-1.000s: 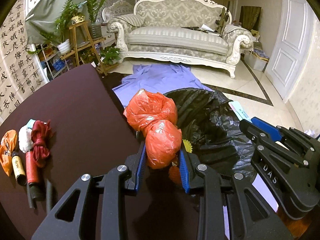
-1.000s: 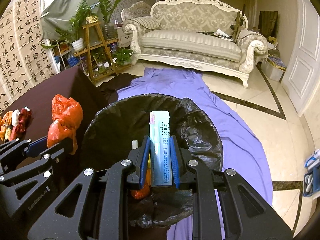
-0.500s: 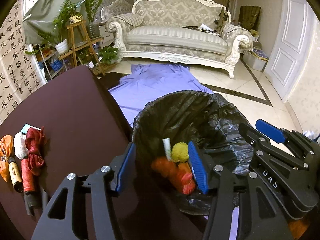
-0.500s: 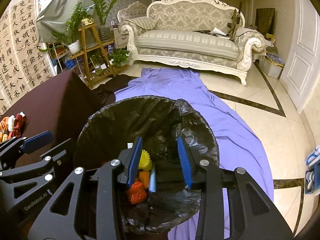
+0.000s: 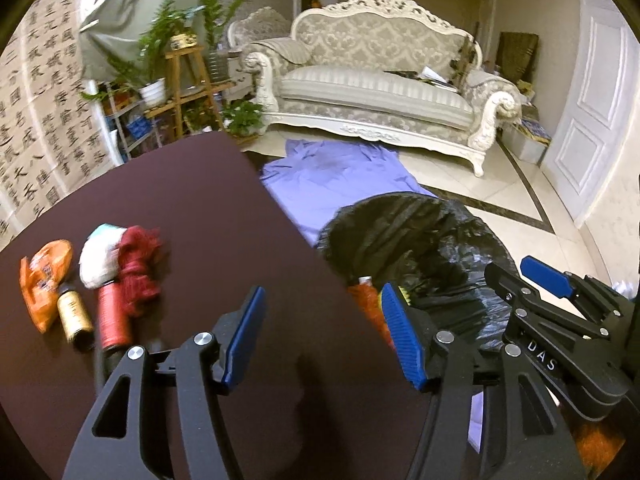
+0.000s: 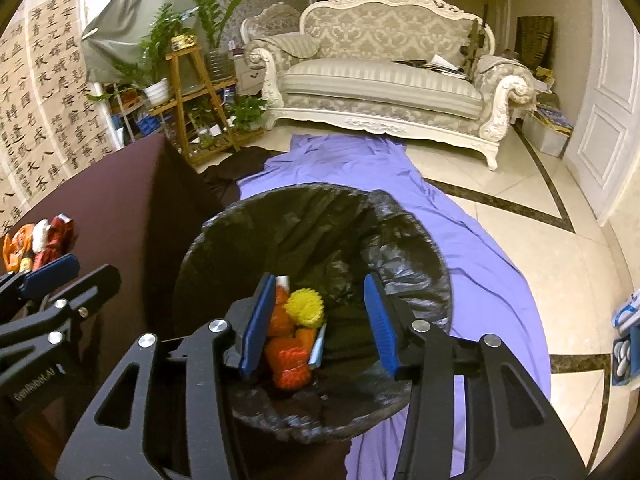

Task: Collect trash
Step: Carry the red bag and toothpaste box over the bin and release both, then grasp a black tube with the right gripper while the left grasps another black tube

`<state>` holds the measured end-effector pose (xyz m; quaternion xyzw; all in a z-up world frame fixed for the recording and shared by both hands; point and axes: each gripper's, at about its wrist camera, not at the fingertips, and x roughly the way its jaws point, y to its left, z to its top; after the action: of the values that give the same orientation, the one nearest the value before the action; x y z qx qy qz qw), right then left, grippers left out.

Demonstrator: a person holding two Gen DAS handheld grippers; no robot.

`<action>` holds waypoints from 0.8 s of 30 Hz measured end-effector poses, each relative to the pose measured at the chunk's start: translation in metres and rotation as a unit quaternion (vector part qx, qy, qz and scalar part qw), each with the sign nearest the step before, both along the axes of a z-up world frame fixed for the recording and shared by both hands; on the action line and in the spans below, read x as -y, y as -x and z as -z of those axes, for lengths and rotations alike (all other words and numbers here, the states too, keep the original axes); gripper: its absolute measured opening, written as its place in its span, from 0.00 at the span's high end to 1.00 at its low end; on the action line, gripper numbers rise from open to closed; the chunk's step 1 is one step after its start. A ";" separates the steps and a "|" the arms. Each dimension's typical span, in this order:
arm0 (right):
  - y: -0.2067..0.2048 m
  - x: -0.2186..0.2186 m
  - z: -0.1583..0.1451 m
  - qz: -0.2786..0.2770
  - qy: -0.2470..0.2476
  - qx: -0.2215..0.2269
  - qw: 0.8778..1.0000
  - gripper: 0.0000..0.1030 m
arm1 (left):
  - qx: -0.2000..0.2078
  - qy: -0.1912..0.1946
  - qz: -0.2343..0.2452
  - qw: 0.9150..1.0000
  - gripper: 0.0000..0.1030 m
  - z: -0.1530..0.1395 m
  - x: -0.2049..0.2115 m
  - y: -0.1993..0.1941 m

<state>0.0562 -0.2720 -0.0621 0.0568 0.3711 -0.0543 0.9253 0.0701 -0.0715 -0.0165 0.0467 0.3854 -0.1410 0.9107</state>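
Observation:
A bin lined with a black bag (image 6: 320, 220) stands beside the dark table (image 5: 180, 208). In it lie an orange bag (image 6: 286, 360), a yellow ball (image 6: 306, 307) and a blue-and-white packet (image 6: 318, 346). Over the bin, my right gripper (image 6: 319, 284) has its jaws opening, with nothing between them. My left gripper (image 5: 322, 300) hangs over the table's edge next to the bin (image 5: 420, 232), jaws opening and empty. On the table's left lie an orange wrapper (image 5: 46, 276), a small gold bottle (image 5: 74, 314), a red spool (image 5: 114, 320), a white wad (image 5: 100, 260) and a red cloth (image 5: 138, 264).
A purple sheet (image 6: 400, 184) covers the floor under and behind the bin. Beyond it stand a cream sofa (image 6: 384, 80) and a wooden plant stand (image 6: 192, 92). A white door (image 6: 608, 120) is at the right. Tiled floor lies to the bin's right.
Both grippers opened: the orange bag left the left jaws and the blue-and-white packet left the right jaws, and both now lie in the bin. My left gripper swung left toward the table.

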 end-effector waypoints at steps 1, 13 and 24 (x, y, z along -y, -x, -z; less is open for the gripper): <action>0.001 -0.006 -0.001 -0.005 -0.001 -0.001 1.000 0.56 | 0.001 0.001 -0.009 1.000 0.42 -0.002 -0.009 0.004; 0.013 -0.099 -0.015 -0.091 -0.004 0.003 0.996 0.50 | 0.010 0.003 -0.100 0.995 0.42 -0.011 -0.100 0.032; 0.018 -0.185 -0.022 -0.175 0.010 -0.003 0.984 0.50 | 0.001 0.002 -0.179 0.984 0.42 0.000 -0.180 0.045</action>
<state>0.0379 -0.0869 -0.0404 -0.0188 0.3775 0.1045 0.9199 0.0249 0.1087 -0.0161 -0.0244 0.3867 0.0237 0.9216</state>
